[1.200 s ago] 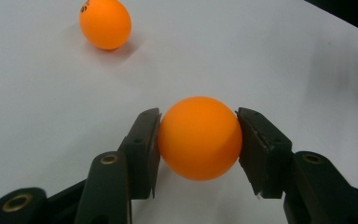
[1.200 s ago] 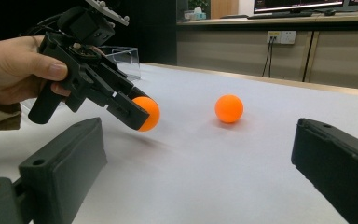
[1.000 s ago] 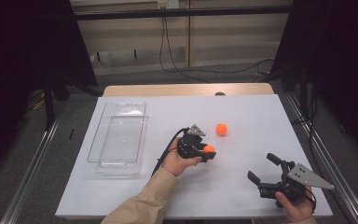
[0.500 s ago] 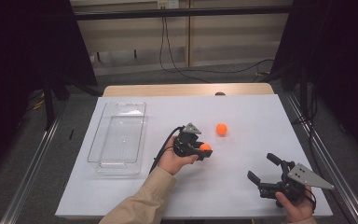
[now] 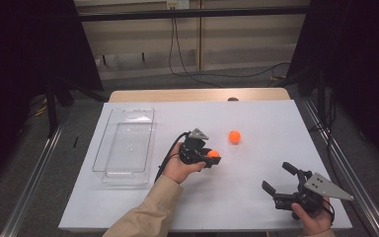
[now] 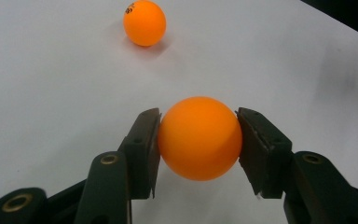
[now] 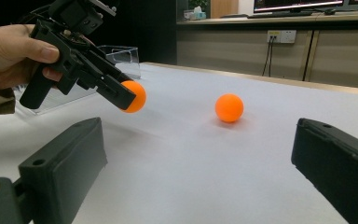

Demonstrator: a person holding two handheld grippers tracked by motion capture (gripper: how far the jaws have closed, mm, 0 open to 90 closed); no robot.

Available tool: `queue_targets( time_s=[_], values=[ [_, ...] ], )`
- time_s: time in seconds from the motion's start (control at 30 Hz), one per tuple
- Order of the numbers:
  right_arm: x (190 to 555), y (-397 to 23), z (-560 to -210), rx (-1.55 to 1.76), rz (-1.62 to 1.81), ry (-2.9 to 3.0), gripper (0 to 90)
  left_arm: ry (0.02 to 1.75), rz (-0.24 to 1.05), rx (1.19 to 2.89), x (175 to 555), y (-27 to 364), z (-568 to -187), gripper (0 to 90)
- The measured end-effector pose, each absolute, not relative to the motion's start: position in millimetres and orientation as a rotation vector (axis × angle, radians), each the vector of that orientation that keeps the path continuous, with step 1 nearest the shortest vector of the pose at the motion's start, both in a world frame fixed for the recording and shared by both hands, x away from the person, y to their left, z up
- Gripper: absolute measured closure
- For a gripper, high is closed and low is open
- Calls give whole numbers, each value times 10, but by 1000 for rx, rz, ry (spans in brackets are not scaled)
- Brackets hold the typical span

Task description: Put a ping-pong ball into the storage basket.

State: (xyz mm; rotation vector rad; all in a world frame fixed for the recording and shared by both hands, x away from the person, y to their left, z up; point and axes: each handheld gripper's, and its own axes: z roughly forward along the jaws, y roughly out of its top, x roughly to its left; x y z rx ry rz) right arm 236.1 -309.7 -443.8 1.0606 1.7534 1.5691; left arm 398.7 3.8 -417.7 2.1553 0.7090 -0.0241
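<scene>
**Orange ball pinched above white table**

Left gripper (image 5: 211,159) clamped on 1 orange ball (image 6: 199,138), lifted off the table (image 5: 256,123). Right gripper (image 5: 282,183) spread wide, empty, near the front edge. Second ball (image 5: 234,136) loose nearby; clear tray (image 5: 124,144) to the left. Likely risk: smooth round ball squirting from flat pads, rolling away.

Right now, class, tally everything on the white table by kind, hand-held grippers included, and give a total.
Orange balls: 2, the held ball in the left gripper and the loose ball.
Clear plastic trays: 1, the tray.
Grippers: 2, the left one and the right gripper.
Total: 5.
</scene>
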Motion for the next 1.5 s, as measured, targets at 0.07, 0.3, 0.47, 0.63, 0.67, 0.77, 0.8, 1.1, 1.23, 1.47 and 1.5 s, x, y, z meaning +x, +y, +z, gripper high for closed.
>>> queue_targets(
  time_s=[0.07,0.3,0.47,0.63,0.67,0.77,0.8,1.1,1.23,1.47,1.5],
  values=[
    [2361,-3097,-4438,1061,1569,1753,25,715,-25,2149,3989,50,-4167,510],
    [2361,-3095,-4439,1063,1569,1752,24,733,-26,2140,4003,110,-4133,510],
    [2360,-3093,-4437,1059,1569,1753,23,746,-21,2139,4014,148,-4107,510],
    [2360,-3094,-4436,1059,1568,1752,22,755,-17,2133,4031,188,-4085,510],
    [2360,-3094,-4436,1059,1569,1752,22,761,-21,2126,4030,192,-4081,510],
    [2358,-3093,-4434,1058,1570,1750,22,769,-23,2124,4037,213,-4066,510],
    [2358,-3093,-4434,1057,1569,1750,22,770,-26,2120,4039,217,-4065,510],
    [2359,-3094,-4435,1059,1571,1749,22,791,-29,2121,4050,263,-4035,510],
    [2358,-3094,-4433,1056,1571,1749,22,790,-30,2127,4053,279,-4020,510],
    [2358,-3092,-4432,1056,1572,1749,22,807,-26,2120,4067,318,-4002,510],
    [2357,-3093,-4431,1056,1573,1748,22,806,-26,2121,4071,325,-3998,510]
  ],
)
